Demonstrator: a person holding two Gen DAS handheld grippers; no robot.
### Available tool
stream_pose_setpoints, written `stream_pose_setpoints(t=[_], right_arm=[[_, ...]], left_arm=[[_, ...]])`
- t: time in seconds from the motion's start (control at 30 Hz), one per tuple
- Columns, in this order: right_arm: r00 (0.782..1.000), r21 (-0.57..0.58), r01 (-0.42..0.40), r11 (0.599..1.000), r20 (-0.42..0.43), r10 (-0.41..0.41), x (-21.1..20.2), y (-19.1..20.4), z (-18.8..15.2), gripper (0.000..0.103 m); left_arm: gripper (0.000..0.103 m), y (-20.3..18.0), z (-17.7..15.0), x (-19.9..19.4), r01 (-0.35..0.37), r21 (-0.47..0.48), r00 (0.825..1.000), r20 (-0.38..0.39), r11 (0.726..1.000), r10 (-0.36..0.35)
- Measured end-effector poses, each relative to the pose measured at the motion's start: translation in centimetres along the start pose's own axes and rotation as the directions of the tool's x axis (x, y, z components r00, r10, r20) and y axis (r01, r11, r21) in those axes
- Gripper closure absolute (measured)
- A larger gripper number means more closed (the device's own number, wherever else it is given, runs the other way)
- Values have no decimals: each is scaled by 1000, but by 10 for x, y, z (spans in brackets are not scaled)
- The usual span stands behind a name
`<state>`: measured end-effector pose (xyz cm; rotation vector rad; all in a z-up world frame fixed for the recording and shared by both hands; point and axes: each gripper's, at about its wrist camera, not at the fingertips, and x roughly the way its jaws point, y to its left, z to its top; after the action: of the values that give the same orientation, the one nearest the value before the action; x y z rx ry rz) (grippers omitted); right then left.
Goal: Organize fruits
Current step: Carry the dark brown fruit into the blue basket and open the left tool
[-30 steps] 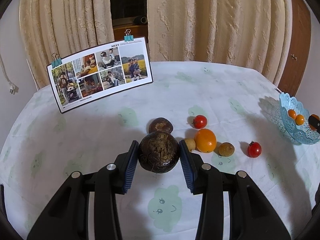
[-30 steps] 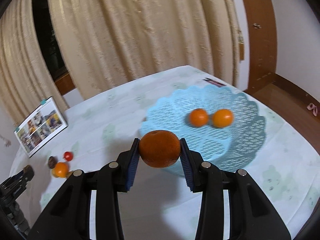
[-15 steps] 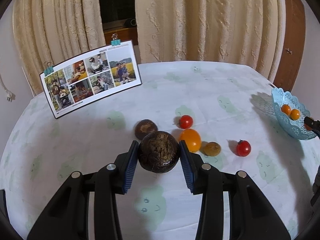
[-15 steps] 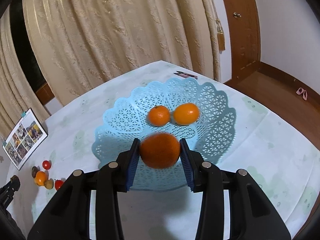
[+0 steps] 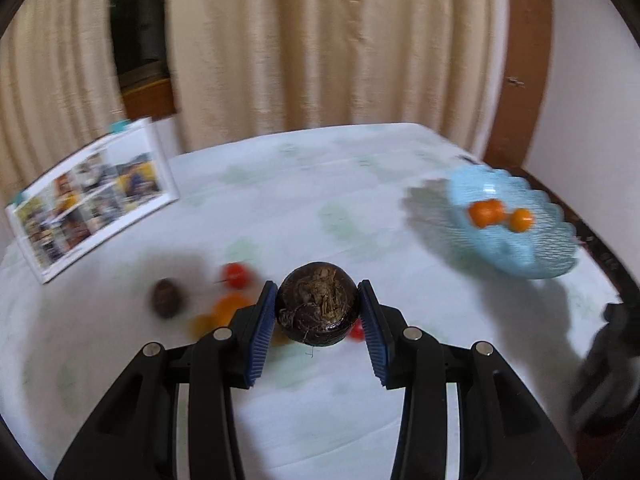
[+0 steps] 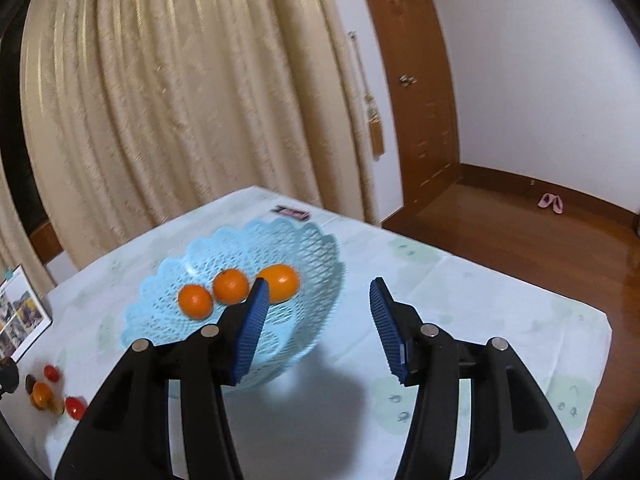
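Three oranges (image 6: 229, 286) sit in the blue basket (image 6: 320, 252) on the white-clothed surface (image 6: 460, 304); loose fruit (image 5: 236, 276) lies near a photo board (image 5: 92, 192), no writing readable, beige curtains (image 6: 200, 100) behind. Left gripper (image 5: 318, 306) pinches a dark brown round fruit (image 5: 318, 304). Right gripper (image 6: 318, 308) jaws just opened, spread, nothing between them.
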<state>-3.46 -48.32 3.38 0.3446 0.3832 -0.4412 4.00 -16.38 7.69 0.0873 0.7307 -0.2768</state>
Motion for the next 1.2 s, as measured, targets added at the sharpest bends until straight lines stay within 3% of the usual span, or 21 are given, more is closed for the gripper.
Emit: stream_pose_setpoints(t=[0.17,0.33,0.43,0.8,0.93,1.2], right_arm=[[999,34,10,999,46,-12,-5,-6,0,48],[997,38,6,999,71,-8,-10,-6,0,47],[997,47,7,999,78,-11,-12,-7,0,41],[997,84,5,996,70,-11,-12,-14,0,40],[997,89,5,996,71,-12,-12,-14,0,40],[997,91,8,996,81,-15,-13,-13,1,40]], left_arm=[[61,-52,18,16,112,63,994,-3,992,-112],[61,-98,35,33,216,114,976,-13,970,-216],[61,-120,42,45,264,125,964,-38,956,-262],[61,-171,47,72,338,175,941,-85,925,-328],[27,-171,49,67,346,169,938,-53,923,-342],[16,-128,62,51,287,104,957,4,952,-289]])
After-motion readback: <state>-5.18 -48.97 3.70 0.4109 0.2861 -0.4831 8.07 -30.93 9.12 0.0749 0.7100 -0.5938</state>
